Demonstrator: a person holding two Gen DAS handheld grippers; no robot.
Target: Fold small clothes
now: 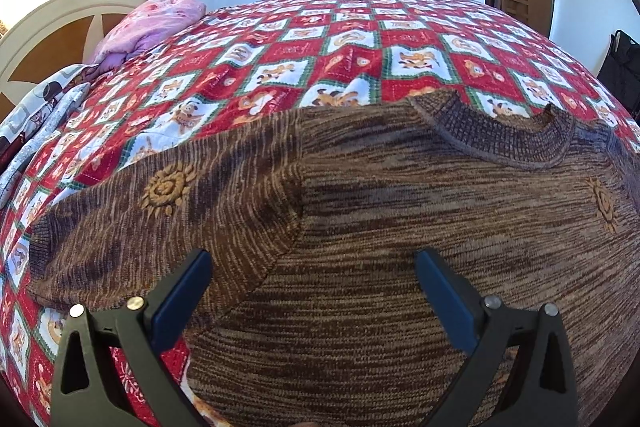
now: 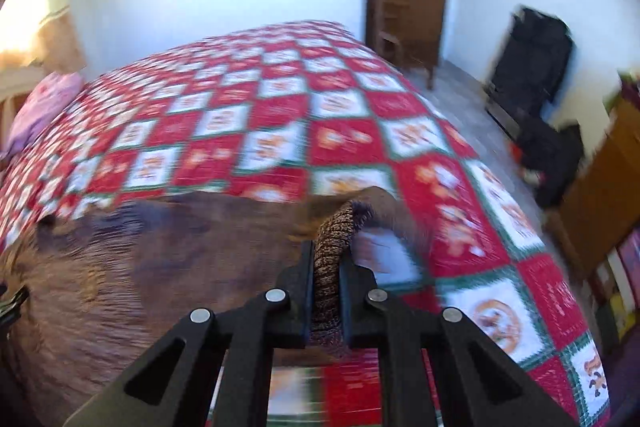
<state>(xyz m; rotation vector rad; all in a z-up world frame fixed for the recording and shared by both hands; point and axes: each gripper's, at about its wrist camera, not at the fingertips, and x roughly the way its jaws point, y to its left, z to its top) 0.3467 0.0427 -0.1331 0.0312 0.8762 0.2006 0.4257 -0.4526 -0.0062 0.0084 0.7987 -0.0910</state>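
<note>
The right gripper (image 2: pixel 326 267) pinches the brown sweater's (image 1: pixel 400 247) ribbed cuff (image 2: pixel 334 227); over that sweater, the left gripper (image 1: pixel 312 259) hangs wide open.

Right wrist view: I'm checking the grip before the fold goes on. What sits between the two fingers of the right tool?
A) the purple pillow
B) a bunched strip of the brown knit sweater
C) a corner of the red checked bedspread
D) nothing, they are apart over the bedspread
B: the right tool is shut on a bunched ribbed strip of the brown sweater, raised above the bedspread.
</note>
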